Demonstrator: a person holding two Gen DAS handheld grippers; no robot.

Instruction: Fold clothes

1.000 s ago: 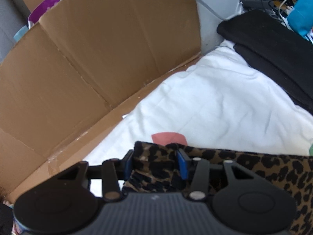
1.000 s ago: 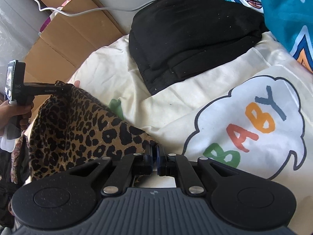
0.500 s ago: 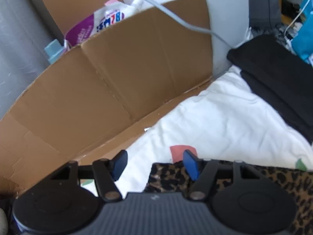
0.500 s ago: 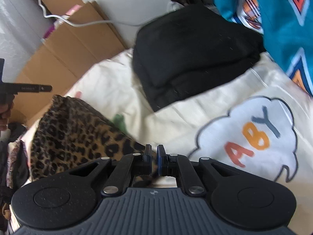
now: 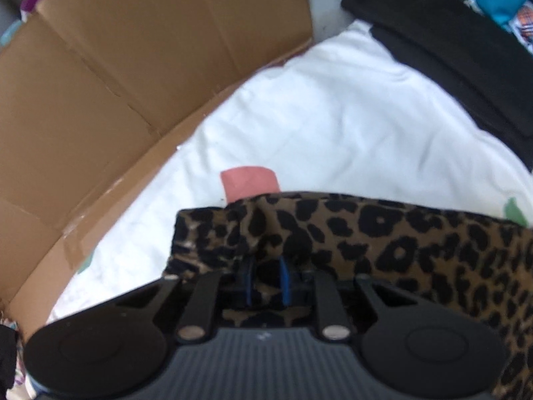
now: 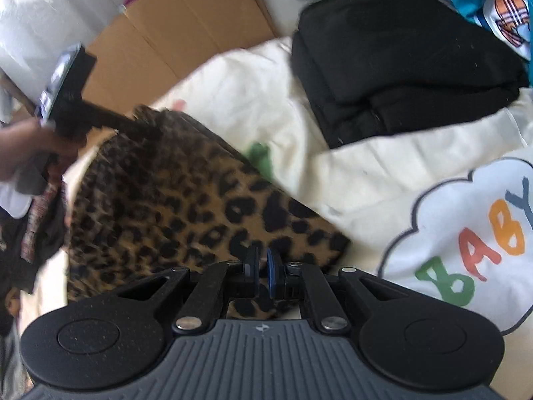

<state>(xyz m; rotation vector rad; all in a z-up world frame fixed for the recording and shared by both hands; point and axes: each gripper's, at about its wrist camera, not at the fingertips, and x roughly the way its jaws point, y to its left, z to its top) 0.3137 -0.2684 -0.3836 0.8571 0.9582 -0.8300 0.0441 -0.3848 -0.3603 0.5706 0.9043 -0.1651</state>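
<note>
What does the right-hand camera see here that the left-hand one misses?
Only the right wrist view shows the BABY cloud print, the person's hand and the left gripper seen from outside. Only the left wrist view shows the pink patch. Both show the leopard-print garment, pinched by each gripper, the white blanket, the black folded clothes and the cardboard.
</note>
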